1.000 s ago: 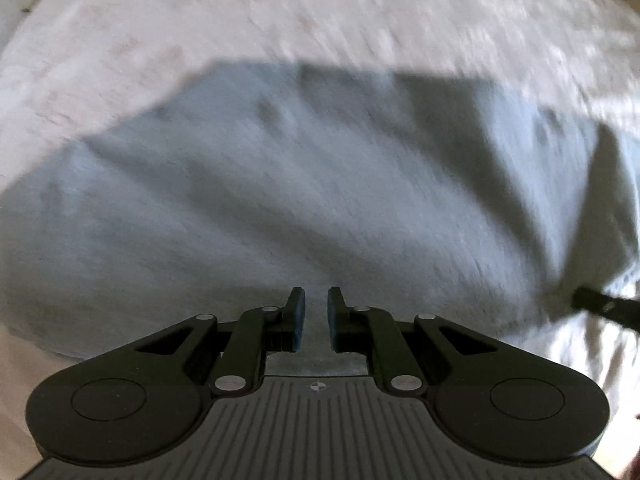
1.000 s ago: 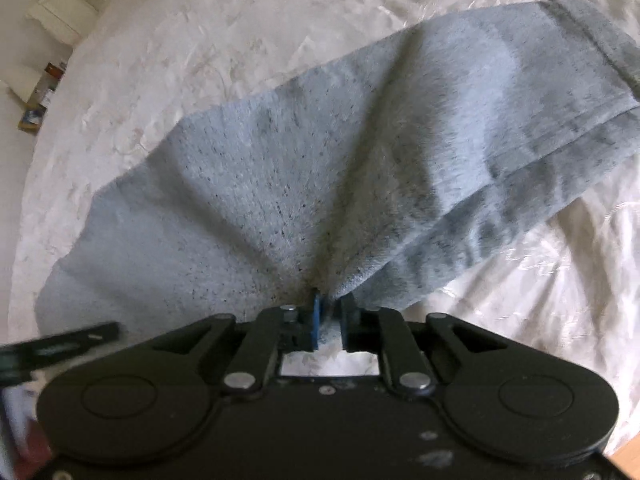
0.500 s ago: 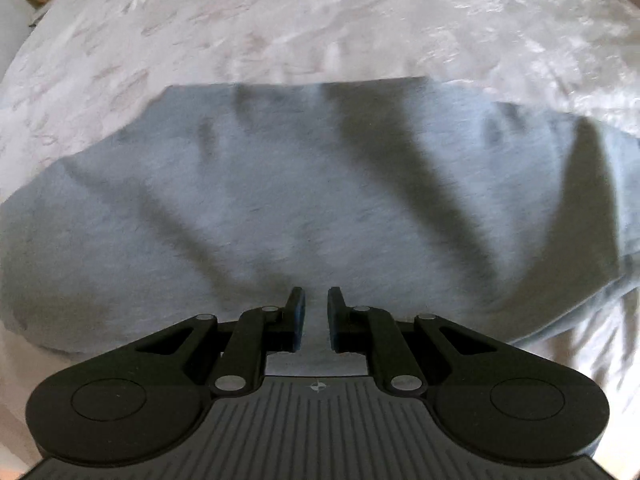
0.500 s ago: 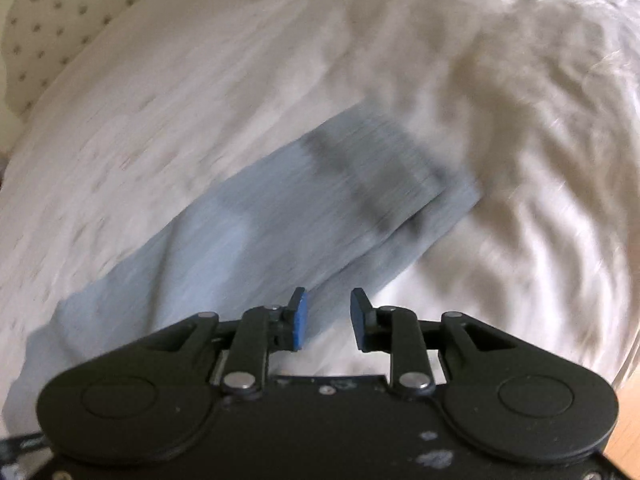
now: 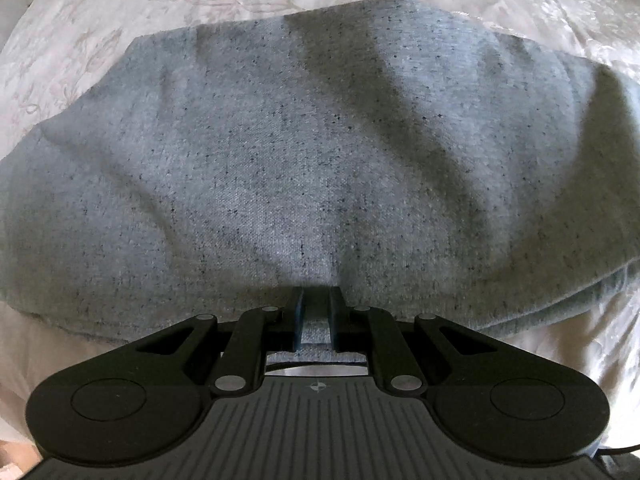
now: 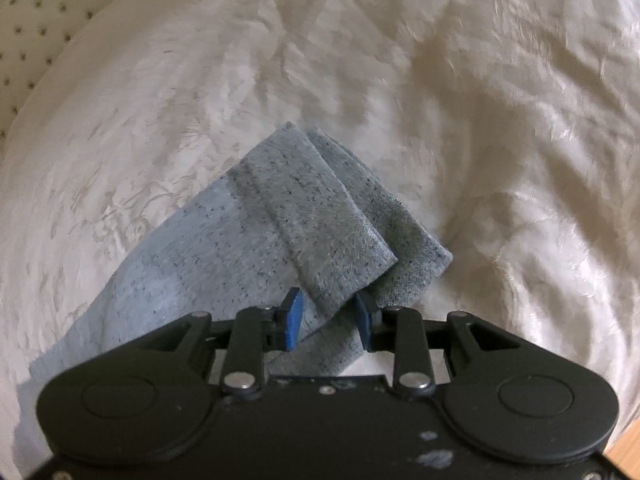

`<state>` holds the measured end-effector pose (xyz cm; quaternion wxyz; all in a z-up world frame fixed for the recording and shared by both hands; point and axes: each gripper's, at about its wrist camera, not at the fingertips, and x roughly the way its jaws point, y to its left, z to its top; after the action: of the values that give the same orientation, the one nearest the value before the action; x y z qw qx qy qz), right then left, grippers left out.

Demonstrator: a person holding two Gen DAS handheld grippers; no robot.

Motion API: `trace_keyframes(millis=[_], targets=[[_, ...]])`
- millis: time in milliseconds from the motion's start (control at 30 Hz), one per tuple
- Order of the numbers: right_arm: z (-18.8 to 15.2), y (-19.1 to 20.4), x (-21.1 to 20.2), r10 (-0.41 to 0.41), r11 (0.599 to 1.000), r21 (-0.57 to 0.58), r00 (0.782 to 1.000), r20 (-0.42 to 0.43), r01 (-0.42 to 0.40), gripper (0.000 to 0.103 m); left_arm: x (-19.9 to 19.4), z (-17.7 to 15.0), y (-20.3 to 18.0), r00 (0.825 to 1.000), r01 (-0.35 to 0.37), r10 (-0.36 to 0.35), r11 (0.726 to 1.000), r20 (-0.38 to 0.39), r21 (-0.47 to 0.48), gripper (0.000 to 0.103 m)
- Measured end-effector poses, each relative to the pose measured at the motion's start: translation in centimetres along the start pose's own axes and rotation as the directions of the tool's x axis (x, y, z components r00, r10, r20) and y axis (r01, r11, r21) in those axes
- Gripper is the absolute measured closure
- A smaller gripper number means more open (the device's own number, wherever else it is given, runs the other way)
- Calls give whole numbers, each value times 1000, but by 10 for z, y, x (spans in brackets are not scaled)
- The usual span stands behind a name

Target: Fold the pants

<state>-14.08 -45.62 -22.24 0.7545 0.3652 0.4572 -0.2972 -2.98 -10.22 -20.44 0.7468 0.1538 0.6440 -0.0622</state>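
Grey speckled pants (image 5: 300, 140) lie spread over a white bed and fill most of the left wrist view. My left gripper (image 5: 316, 304) is shut on the pants, pinching a fold at their near edge, and points steeply down. In the right wrist view the two ribbed leg cuffs (image 6: 320, 224) lie stacked and slightly offset on the bedspread. My right gripper (image 6: 328, 316) hovers over the corner of the upper cuff. Its jaws are opening, and that corner shows between the blue pads (image 6: 294, 318) without being pressed.
A white patterned bedspread (image 6: 480, 120) with soft creases surrounds the pants. A tufted cream headboard (image 6: 36, 12) stands at the upper left of the right wrist view. A strip of wooden floor (image 6: 628, 452) shows at its lower right corner.
My right gripper let go of the fabric it pinched, opened, and swung along the legs to the cuffs. My left gripper kept its grip, and the pants settled and now loom larger.
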Motion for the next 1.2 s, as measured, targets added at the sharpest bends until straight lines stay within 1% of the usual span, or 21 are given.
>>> trace_keyframes(millis=[67,100,167,233,300,333,367,433,500,567,633,700,733,833,933,1000,1033,1100,1133,1200], targets=[[1,-2,4,10,999,39,1000,-2,-10,88,2,0,-2,1000,-6,6,1000,-4,-1,91],[1,-1,4,21,999,37,1000,0,-21,96,3,4,-3,1000,-10,10,1000,-5,2,91],[2,6,-8,16,1000,-12,1000,14,-16,96,3,7,-7,1000,-16,16,1000,-6,11,91],[4,14,-30,9,996,-90,999,50,-4,97,3,9,-8,1000,-16,16,1000,-8,17,91],[6,14,-52,-33,987,-152,995,96,47,97,0,11,-7,1000,-9,9,1000,-7,14,91],[8,11,-55,-55,983,-167,993,104,72,97,-3,12,-7,1000,-4,4,1000,0,14,91],[10,6,-54,-68,980,-180,994,90,84,97,-7,14,-6,1000,-1,1,1000,8,16,91],[11,-2,-44,-69,979,-189,996,52,78,97,-13,15,-7,1000,0,-1,1000,27,29,91],[10,2,-34,-81,971,-220,996,41,88,97,-16,16,-7,999,-7,5,999,44,31,91],[10,5,-26,-100,969,-223,994,32,105,97,-17,17,-6,998,-16,15,1000,57,20,91],[10,5,-20,-125,969,-212,992,11,125,94,-13,17,-4,999,-9,9,1000,37,4,91],[9,4,-17,-140,968,-212,990,-1,137,90,-2,16,0,1000,10,-10,1000,-28,-4,91],[9,4,-18,-146,966,-216,989,-2,142,89,4,13,1,999,14,-14,1000,-47,-3,91],[6,11,-28,-178,957,-230,984,19,178,85,2,8,1,999,24,-23,1000,-28,9,91],[1,23,-48,-203,941,-254,974,98,222,83,-6,1,5,998,46,-46,999,-34,15,91],[-3,34,-60,-185,937,-273,972,146,219,83,-16,1,16,999,53,-53,999,-11,-1,91],[-6,43,-66,-156,934,-296,974,164,200,83,-21,0,24,999,47,-47,999,14,-16,91],[-13,60,-73,-92,924,-351,979,182,152,82,-31,2,38,997,19,-16,999,69,-46,91],[-19,73,-75,-43,912,-393,981,189,116,80,-33,5,46,996,6,0,998,87,-64,91],[-30,95,-77,43,885,-463,985,169,41,78,-31,13,62,995,-17,27,994,91,-108,91]])
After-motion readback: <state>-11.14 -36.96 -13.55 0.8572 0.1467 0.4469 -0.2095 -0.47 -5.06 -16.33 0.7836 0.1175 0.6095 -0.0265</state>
